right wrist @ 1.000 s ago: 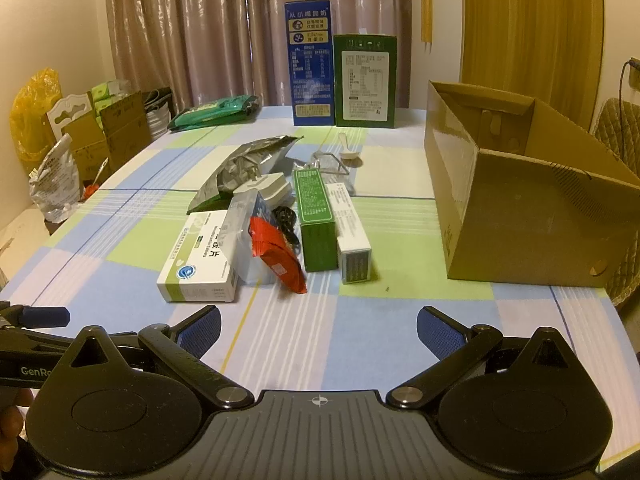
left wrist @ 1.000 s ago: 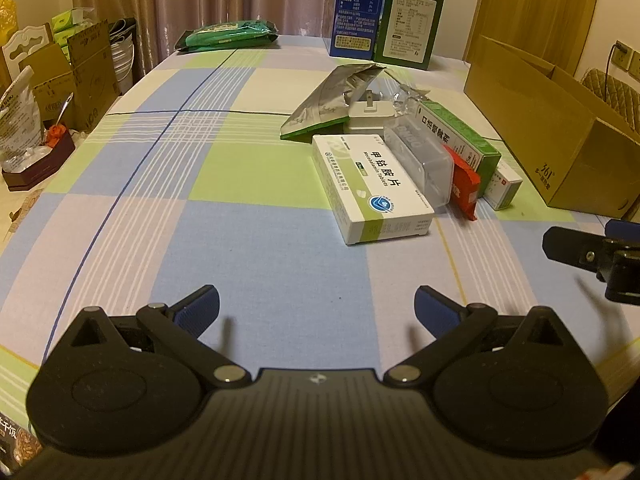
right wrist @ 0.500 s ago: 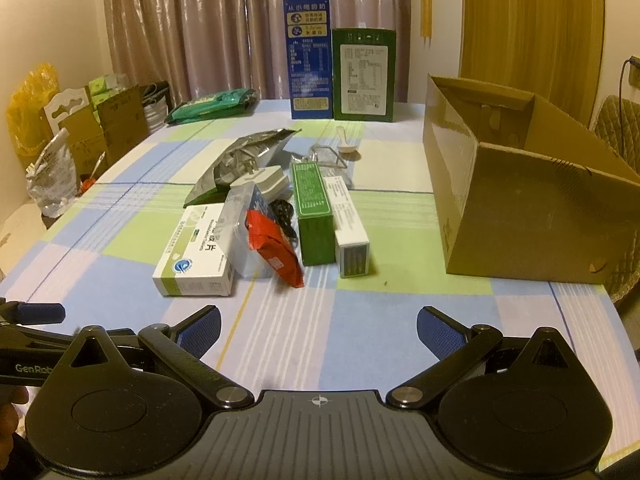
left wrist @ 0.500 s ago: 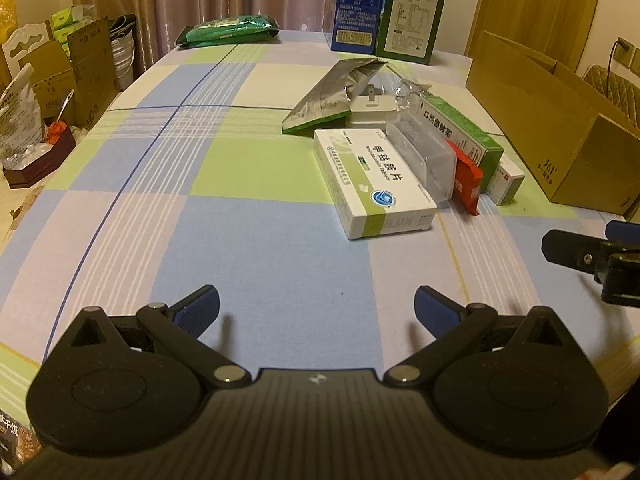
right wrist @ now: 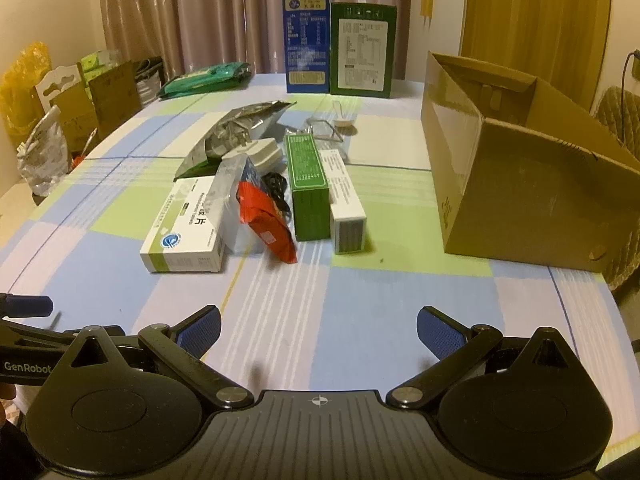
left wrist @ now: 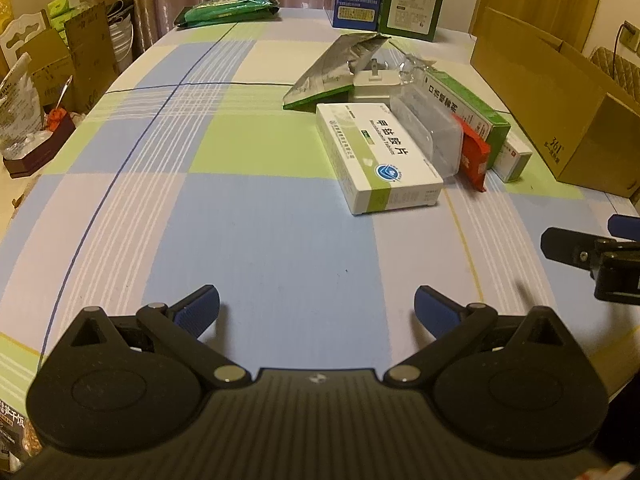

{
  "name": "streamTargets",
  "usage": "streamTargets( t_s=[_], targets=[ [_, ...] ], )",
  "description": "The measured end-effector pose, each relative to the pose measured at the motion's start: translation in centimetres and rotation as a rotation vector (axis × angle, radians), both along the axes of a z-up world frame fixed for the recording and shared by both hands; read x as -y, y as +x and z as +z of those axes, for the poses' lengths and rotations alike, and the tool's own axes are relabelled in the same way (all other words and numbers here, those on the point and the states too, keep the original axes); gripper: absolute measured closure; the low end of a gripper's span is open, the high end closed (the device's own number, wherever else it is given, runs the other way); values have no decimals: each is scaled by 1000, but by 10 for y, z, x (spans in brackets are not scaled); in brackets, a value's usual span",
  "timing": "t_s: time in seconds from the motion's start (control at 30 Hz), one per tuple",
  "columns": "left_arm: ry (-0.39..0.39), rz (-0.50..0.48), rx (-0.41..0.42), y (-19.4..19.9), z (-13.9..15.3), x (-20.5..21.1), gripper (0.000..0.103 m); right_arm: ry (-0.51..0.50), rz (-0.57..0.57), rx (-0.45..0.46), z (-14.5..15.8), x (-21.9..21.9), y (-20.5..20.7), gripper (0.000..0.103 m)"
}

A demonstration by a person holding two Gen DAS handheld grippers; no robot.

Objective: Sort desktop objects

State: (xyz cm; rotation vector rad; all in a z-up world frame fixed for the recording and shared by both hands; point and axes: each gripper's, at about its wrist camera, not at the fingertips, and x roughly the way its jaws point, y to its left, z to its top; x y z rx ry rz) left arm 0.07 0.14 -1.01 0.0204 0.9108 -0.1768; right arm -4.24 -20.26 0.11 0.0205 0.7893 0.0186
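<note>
Your left gripper [left wrist: 316, 307] hovers low over the checked worktop [left wrist: 248, 208] with its blue-padded fingers [left wrist: 198, 309] spread wide and nothing between them; your right gripper [right wrist: 318, 328] is the same, fingers [right wrist: 440, 334] wide apart and empty. The things to sort lie in a cluster ahead of both. Nearest your left gripper is the white and green medicine box [left wrist: 378, 156], lying flat. A clear plastic case [left wrist: 428, 128] leans against its far long side, and a red packet [right wrist: 266, 220] rests against the case. Beyond those, a long green box [right wrist: 306, 184] lies flat with a slim white box [right wrist: 344, 196] touching its right side. A black cord [right wrist: 276, 186] shows between the red packet and the green box. Behind the cluster sit a white plug adapter [right wrist: 260, 152] and a crumpled silver foil pouch [right wrist: 240, 128]. To the right of the cluster, well apart from it, stands an open cardboard box [right wrist: 520, 184]. At the far edge, a blue carton [right wrist: 306, 32] and a green carton [right wrist: 362, 50] stand upright side by side.
</note>
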Motion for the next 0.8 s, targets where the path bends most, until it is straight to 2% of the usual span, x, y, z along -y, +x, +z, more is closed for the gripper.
streamTargets(
  t_s=[0.5, 0.8],
  targets=[
    [23, -11, -52, 2, -4, 3, 1, 15, -13, -61, -8, 1, 6, 2],
    [15, -18, -56, 2, -3, 4, 1, 20, -23, -91, -14, 1, 10, 2]
  ],
)
